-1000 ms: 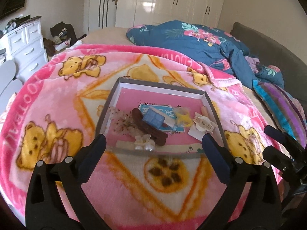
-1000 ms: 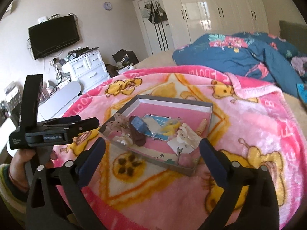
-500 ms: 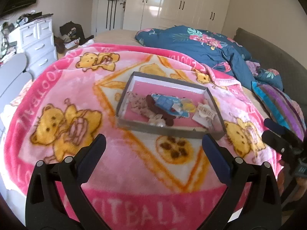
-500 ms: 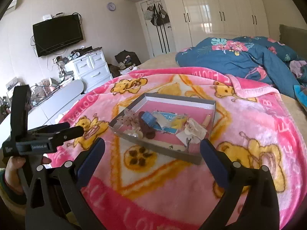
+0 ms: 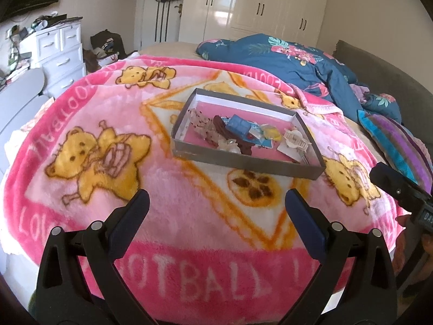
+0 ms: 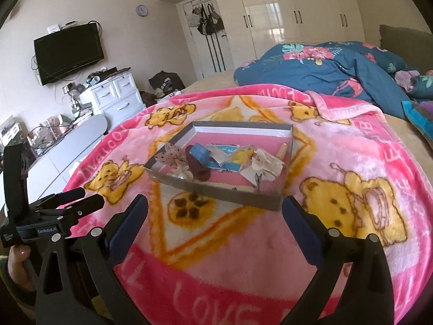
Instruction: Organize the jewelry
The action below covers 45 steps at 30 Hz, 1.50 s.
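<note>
Grippers, left (image 5: pixel 216 205) & right (image 6: pixel 215 210), are hovering w/ jaws spread wide, nothing held, near gray tray (image 5: pixel 243 162) of jewelry on pink blanket (image 5: pixel 176 203).

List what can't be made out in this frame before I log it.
- Small jewelry pieces in the grey tray: piled and too small to identify, both views.
- Right gripper: cut off by the left view's edge.
- Tray's near inner floor: hidden by its front wall, right view.

Bed (image 5: pixel 167 47), pink blanket (image 5: pixel 167 189), grey tray (image 5: pixel 243 162), blue duvet (image 5: pixel 292 62)
</note>
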Motion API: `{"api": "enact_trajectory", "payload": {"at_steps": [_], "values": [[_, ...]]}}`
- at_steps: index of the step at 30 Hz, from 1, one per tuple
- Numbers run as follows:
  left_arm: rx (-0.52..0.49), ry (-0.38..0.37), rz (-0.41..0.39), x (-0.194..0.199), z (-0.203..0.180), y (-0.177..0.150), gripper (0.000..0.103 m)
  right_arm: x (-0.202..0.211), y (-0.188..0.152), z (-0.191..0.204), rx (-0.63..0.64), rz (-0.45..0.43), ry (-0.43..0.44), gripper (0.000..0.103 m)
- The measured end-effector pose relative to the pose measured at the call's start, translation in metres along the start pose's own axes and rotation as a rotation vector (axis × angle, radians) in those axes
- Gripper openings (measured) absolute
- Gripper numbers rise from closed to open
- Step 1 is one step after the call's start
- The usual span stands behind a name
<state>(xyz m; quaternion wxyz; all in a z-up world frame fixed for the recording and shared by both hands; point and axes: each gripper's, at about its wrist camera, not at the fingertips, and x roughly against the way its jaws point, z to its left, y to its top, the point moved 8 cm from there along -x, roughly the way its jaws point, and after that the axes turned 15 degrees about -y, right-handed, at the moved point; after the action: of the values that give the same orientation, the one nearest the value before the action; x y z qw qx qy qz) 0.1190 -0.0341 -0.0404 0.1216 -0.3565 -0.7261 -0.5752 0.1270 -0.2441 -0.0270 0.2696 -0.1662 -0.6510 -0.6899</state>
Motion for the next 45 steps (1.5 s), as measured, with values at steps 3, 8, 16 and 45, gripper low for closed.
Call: {"api": "enact_trajectory", "payload": {"at_steps": [3,8,16,45], "values": [[0.002,0.004,-0.006,-0.004,0.003,-0.005,0.094,-0.004,-0.010,0.001,-0.009,0.005,-0.011,0.099],[0.004,0.010,0.003,-0.009,0.007,-0.010,0.094,-0.014,-0.024,0.000,-0.011,0.018,-0.048,0.099],[0.008,0.016,0.022,-0.016,0.009,-0.017,0.094,-0.029,-0.039,-0.003,-0.058,0.083,-0.058,0.099],[0.006,0.036,0.033,-0.015,0.014,-0.022,0.094,-0.031,-0.049,0.008,-0.044,0.121,-0.030,0.099]]}}
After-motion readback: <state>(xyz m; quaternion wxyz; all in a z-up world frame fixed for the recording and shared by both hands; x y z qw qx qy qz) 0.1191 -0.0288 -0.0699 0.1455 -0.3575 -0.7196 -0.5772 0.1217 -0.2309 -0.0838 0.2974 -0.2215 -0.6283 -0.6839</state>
